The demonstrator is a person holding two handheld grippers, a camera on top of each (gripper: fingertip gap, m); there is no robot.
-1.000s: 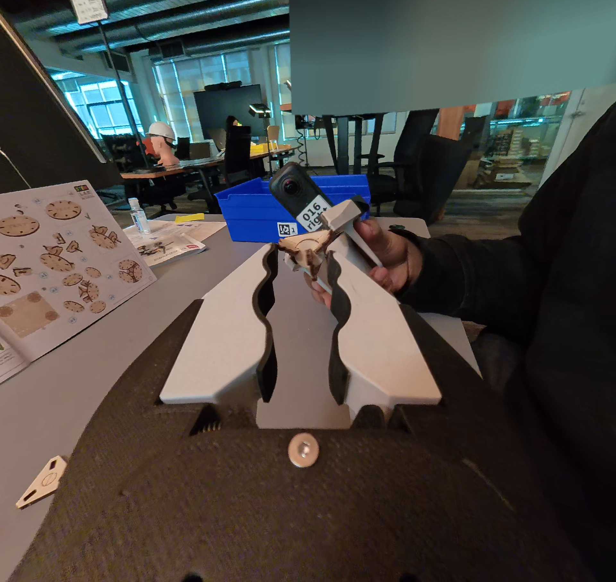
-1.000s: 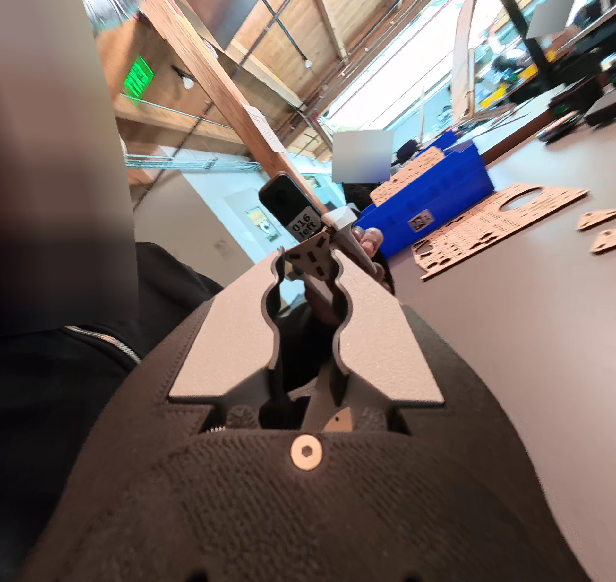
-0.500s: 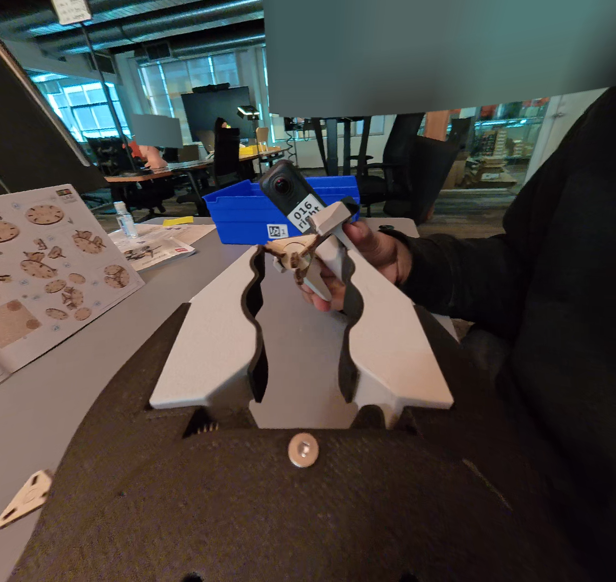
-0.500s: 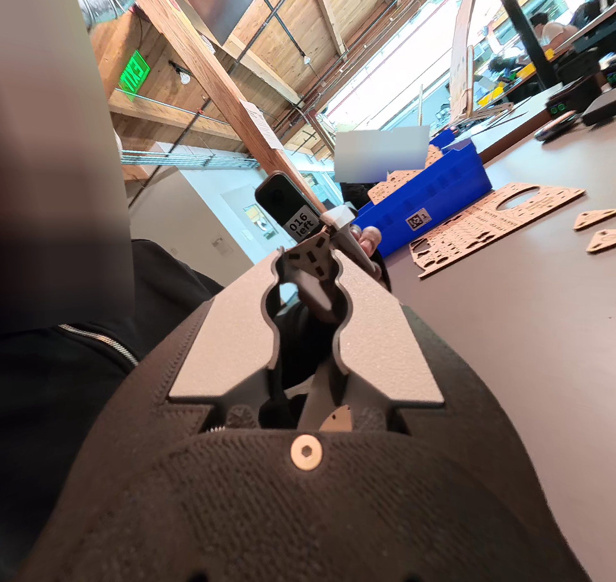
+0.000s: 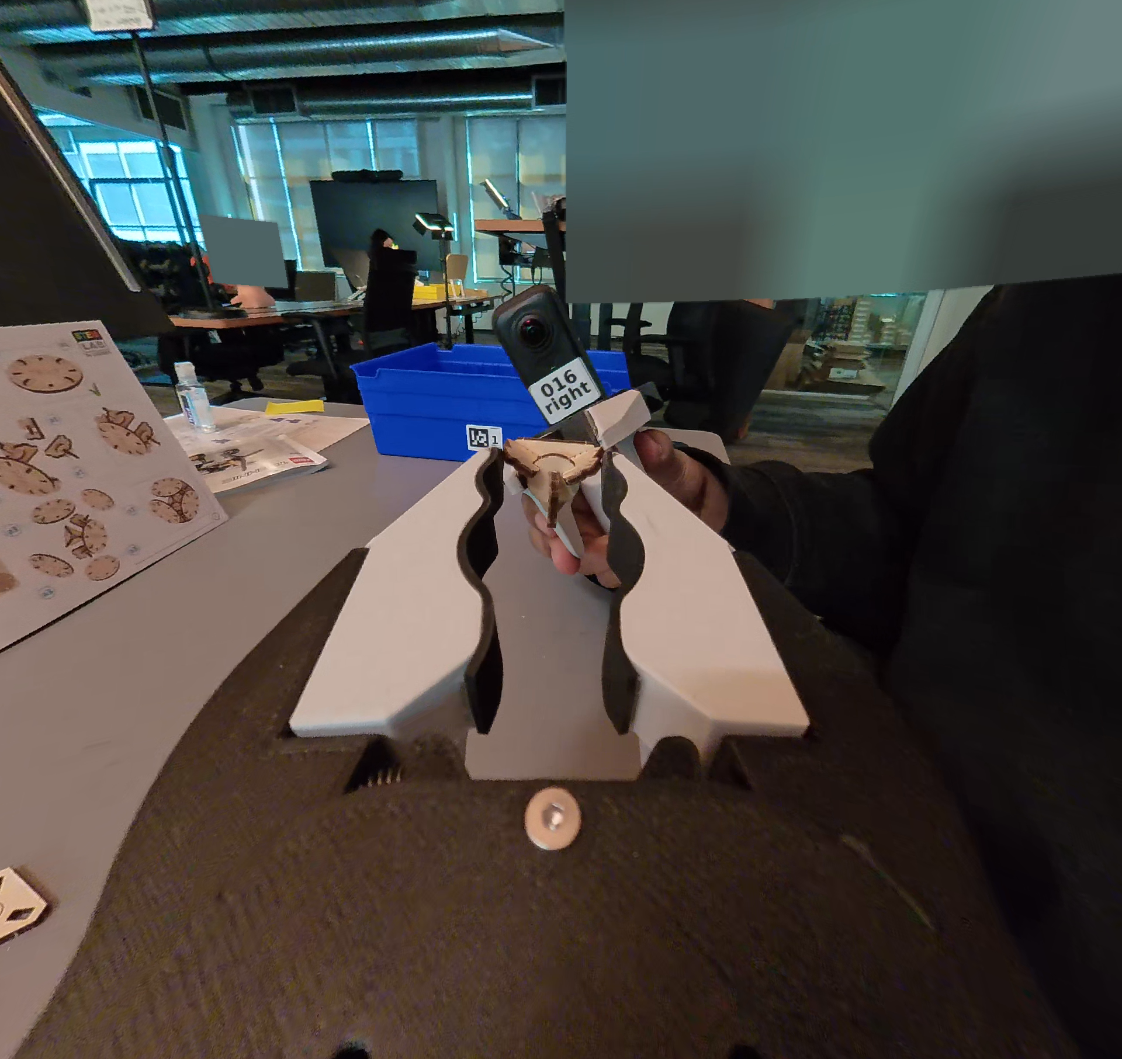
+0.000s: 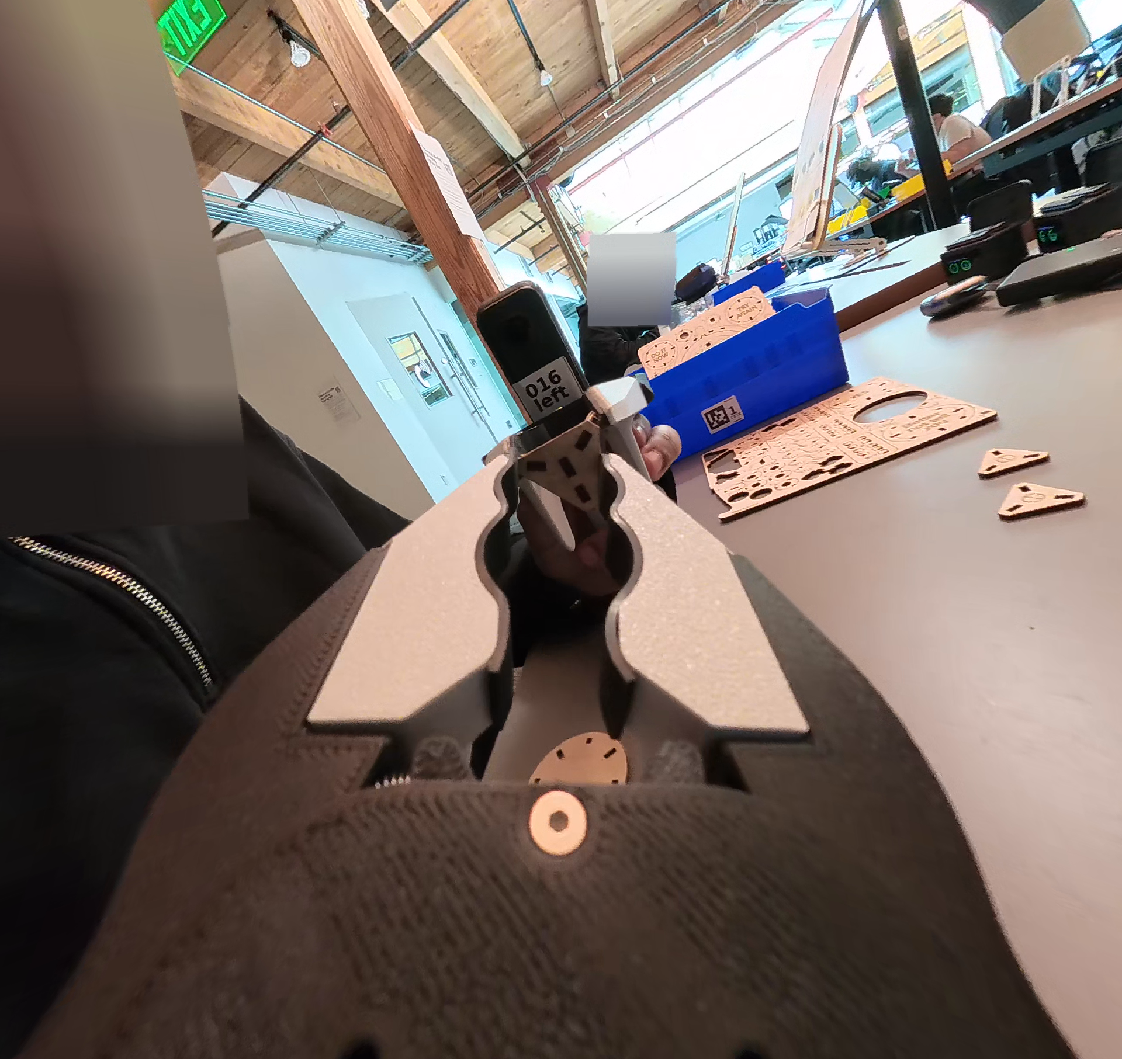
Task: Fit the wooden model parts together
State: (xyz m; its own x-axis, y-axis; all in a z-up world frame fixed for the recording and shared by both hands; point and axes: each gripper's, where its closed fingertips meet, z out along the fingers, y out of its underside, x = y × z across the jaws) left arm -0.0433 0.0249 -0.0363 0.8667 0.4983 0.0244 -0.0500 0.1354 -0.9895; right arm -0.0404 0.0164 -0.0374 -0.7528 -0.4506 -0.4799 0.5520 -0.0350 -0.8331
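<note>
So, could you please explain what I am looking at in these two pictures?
There is no robot here. A person holds a two-finger claw in each hand, and each has a camera looking along its fingers. One picture is from the left claw, the other from the right claw. They face each other, so each view also shows the other's camera.

Between them is a small triangular wooden piece. The tips of both claws appear to pinch it from opposite sides, above a grey table.

On the table lie a blue bin, a cut-out wooden sheet, two loose triangles and an instruction sheet.
</note>
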